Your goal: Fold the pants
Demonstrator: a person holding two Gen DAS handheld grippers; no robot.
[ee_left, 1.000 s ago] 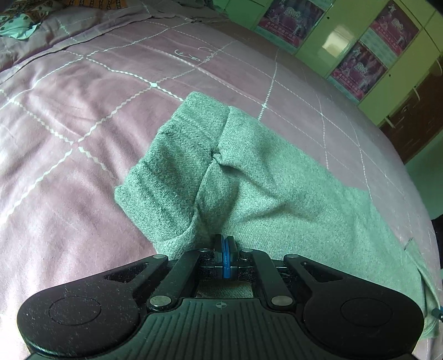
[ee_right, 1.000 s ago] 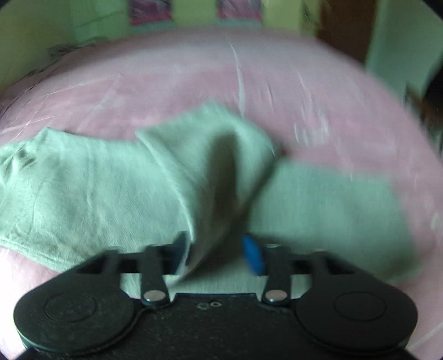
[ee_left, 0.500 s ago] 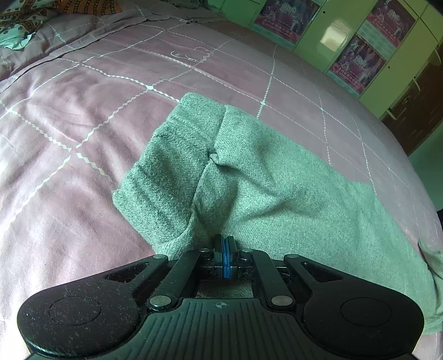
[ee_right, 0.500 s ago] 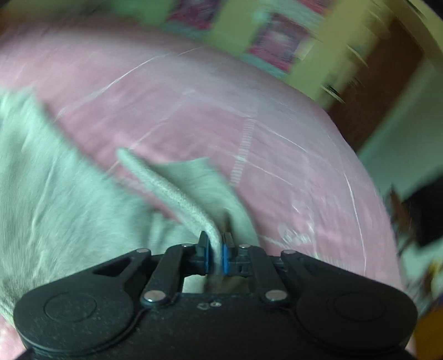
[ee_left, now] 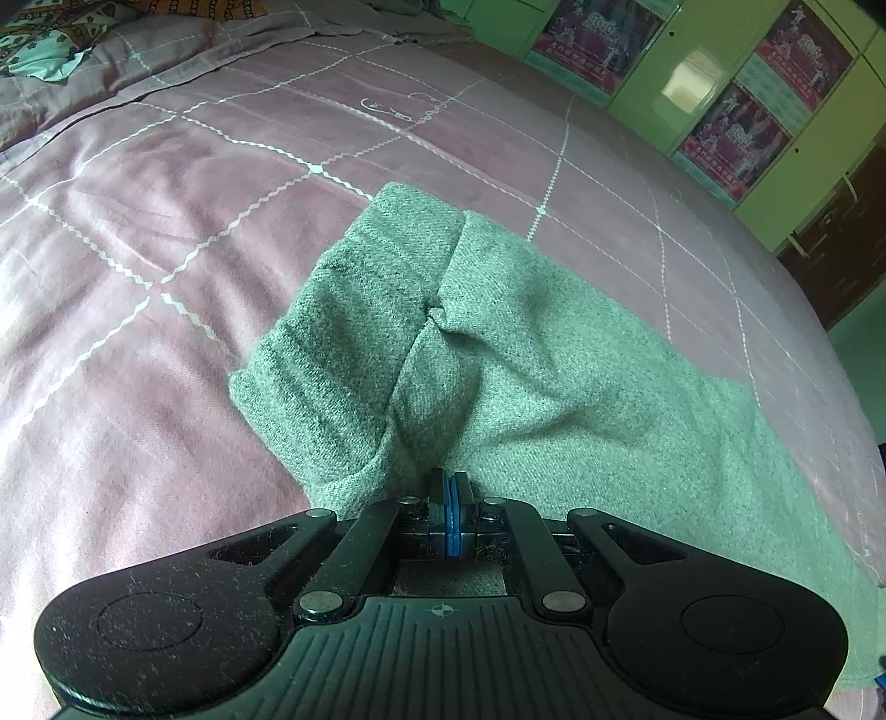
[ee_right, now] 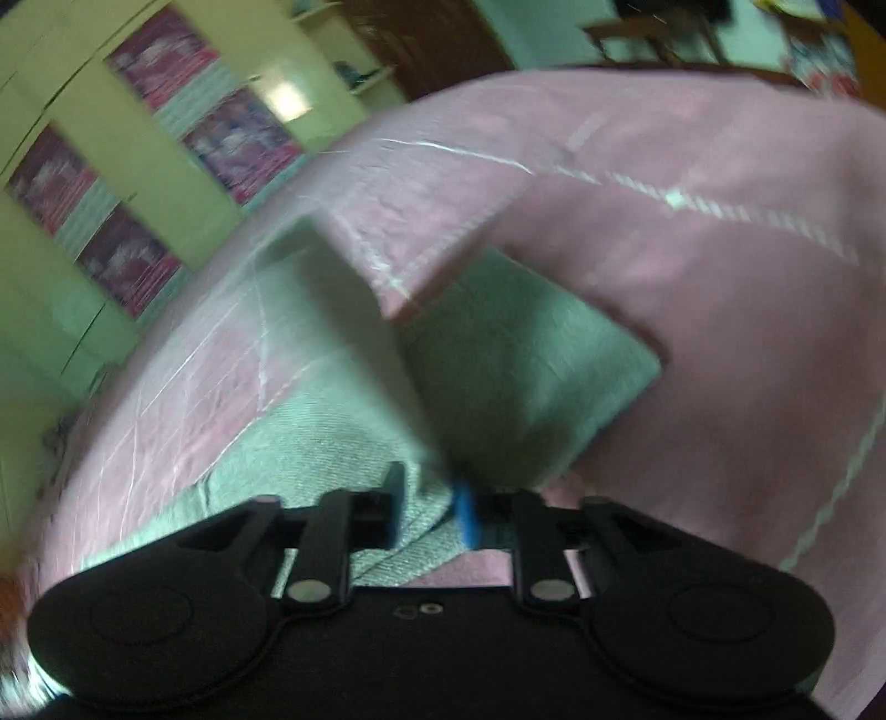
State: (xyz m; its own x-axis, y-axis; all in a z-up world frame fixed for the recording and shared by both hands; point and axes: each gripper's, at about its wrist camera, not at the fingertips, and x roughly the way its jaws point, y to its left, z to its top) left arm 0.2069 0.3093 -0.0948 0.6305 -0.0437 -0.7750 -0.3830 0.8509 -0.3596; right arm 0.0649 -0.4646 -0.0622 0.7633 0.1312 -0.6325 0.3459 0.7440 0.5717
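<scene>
Green knitted pants lie on a pink quilted bedspread, their ribbed end bunched up toward the left. My left gripper is shut on the near edge of the pants, blue pads together with cloth pinched between them. The right wrist view is blurred. There a folded flap of the pants lies ahead over the bedspread. My right gripper hangs just over the cloth. Its jaws are opening, and green fabric lies loose between them.
Green cupboards with pink posters stand beyond the bed's far edge, next to a brown door. A patterned cloth lies at the bed's far left corner. The cupboards also fill the upper left of the right wrist view.
My right gripper closed on a pants leg, swung sideways while rolling, and now has its jaws apart over the folded cloth. The left gripper stayed still, shut on the pants.
</scene>
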